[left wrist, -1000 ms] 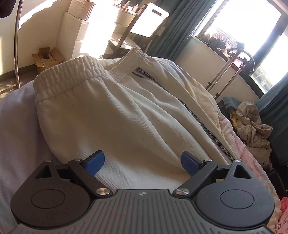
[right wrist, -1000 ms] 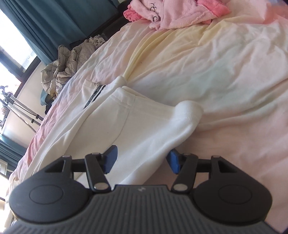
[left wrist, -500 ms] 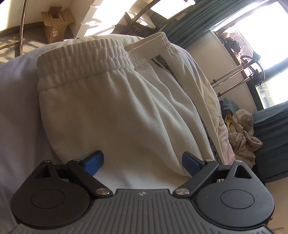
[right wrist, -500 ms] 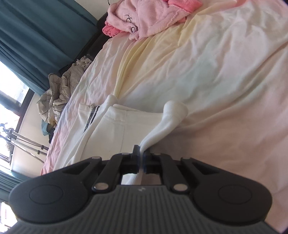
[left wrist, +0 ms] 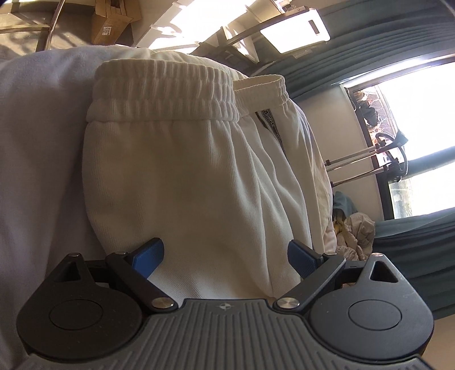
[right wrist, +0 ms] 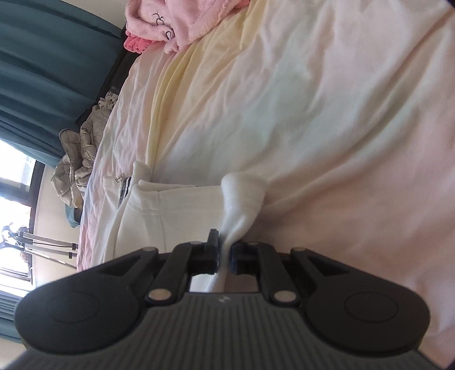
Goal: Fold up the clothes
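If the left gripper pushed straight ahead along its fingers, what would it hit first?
The cream sweatpants: the open left gripper straddles their fabric, which already lies between its fingers. The ribbed waistband is farther along.

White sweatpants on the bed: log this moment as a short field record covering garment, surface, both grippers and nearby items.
garment: white sweatpants, elastic waistband away from the left camera
surface: pastel bedsheet
left gripper: open, blue fingers on either side of the fabric, not pinching
right gripper: shut on the ribbed leg cuff
nearby: pink garment at the far end of the bed; teal curtains
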{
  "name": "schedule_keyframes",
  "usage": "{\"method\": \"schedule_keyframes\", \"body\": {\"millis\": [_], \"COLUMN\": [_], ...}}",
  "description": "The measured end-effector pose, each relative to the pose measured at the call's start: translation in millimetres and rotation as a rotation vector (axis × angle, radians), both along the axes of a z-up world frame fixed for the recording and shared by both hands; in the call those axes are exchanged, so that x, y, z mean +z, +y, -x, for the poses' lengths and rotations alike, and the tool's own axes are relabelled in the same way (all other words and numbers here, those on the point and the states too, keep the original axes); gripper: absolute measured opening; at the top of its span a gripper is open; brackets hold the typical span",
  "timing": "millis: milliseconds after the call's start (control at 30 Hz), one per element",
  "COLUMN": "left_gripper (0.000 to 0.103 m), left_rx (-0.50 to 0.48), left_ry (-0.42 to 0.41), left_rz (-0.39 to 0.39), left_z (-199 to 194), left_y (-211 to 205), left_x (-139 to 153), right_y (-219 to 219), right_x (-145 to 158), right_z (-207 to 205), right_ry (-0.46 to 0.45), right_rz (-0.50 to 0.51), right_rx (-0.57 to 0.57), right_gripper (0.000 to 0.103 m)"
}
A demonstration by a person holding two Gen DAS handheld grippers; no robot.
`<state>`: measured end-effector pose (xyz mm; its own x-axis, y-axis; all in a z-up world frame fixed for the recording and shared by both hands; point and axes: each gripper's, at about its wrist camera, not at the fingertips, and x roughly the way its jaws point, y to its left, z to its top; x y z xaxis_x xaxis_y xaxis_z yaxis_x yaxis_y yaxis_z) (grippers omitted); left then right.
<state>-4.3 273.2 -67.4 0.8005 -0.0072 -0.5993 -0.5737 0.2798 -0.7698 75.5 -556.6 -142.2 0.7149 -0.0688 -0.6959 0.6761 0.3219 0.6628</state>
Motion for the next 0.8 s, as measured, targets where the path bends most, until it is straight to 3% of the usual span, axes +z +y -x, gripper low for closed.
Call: {"method": "schedule_keyframes", "body": {"millis": [100, 233, 300, 400, 533, 633, 800], "left_gripper": [0.095, 0.095, 0.095, 0.095, 0.095, 0.095, 0.094], "left_rx": [0.022, 0.035, 0.076, 0.172, 0.307, 0.284, 0.231], "left_ry": [-0.016, -0.001, -0.003, 0.058, 0.083, 0.095, 0.062], "left_rz": [0.042, 0.000, -0.024, -0.027, 0.056, 0.117, 0.123], "left_z": [5.0, 16.1, 26.8, 44.2, 60.7, 53.8, 36.0], "left_y": [4.0, -0.4, -0.3, 1.4, 13.8, 20.8, 26.4], "left_x": [-3.9, 6.7, 12.5, 13.1, 1.6, -10.0, -13.2], "right_y": [-5.6, -6.5, -4.3, -0.3, 1.4, 2.0, 2.1], "right_x": [-2.0, -4.3, -0.4, 2.7, 4.4, 5.0, 3.2], "right_z": [1.7, 5.1, 3.7, 1.4, 0.6, 1.2, 0.5], "right_ry": [0.012, 0.008, 0.017, 0.031, 0.038, 0.037, 0.015], "right_rz": [0.042, 0.029, 0.066, 0.098, 0.109, 0.114, 0.113], "right_rx": [0.010, 0.002, 0.008, 0.005, -0.011, -0.013, -0.023], "right_gripper": [0.013, 0.014, 0.015, 0.016, 0.017, 0.017, 0.017]}}
